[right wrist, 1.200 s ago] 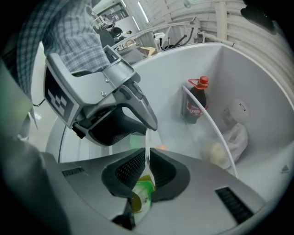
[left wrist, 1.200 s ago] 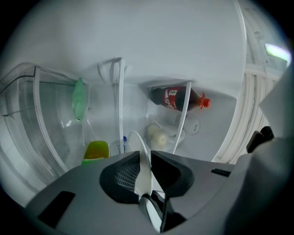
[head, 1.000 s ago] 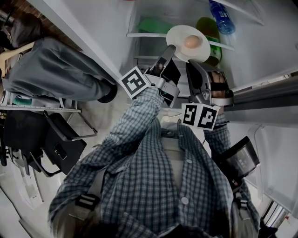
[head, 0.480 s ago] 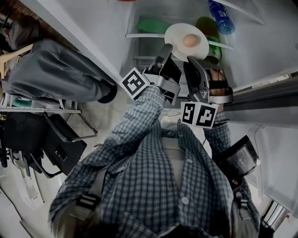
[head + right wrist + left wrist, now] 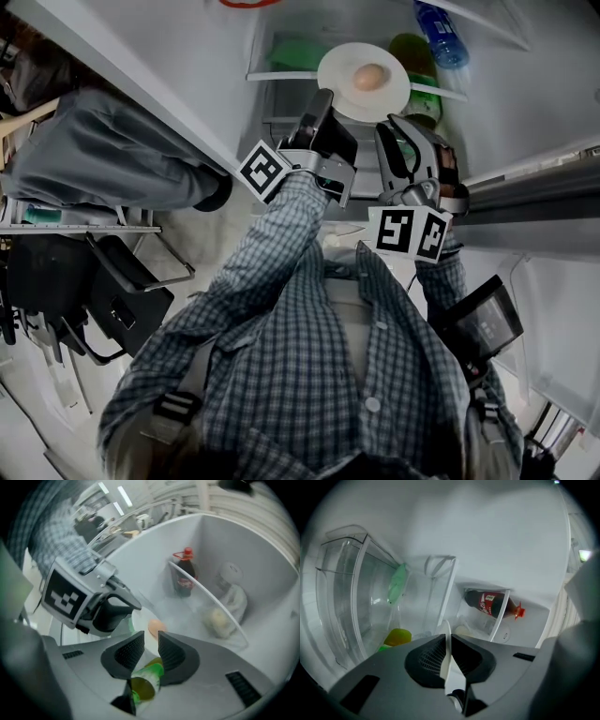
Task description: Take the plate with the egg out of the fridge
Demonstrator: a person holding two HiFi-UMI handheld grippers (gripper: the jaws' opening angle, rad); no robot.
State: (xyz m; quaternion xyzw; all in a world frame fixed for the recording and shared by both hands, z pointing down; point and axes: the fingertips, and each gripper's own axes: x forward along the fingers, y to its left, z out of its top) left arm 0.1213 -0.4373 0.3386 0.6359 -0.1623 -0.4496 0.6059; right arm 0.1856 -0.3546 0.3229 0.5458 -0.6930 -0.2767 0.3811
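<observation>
1. L claw (image 5: 447, 645): my jaws have just been closing, now narrow and pinching the plate (image 5: 339, 64) by its near rim, seen edge-on betw. the pads.
2. Plate is at the open fridge, over the front edge of the shelf (image 5: 281, 71), w/ the egg (image 5: 368, 77) near its middle.
3. R claw (image 5: 151, 641): my jaws are a little apart, gripping nothing. Green bottle (image 5: 146, 679) shows thru the gap, just below the plate.
4. Cola bottle (image 5: 183, 576) stands behind a clear rail further in.
</observation>
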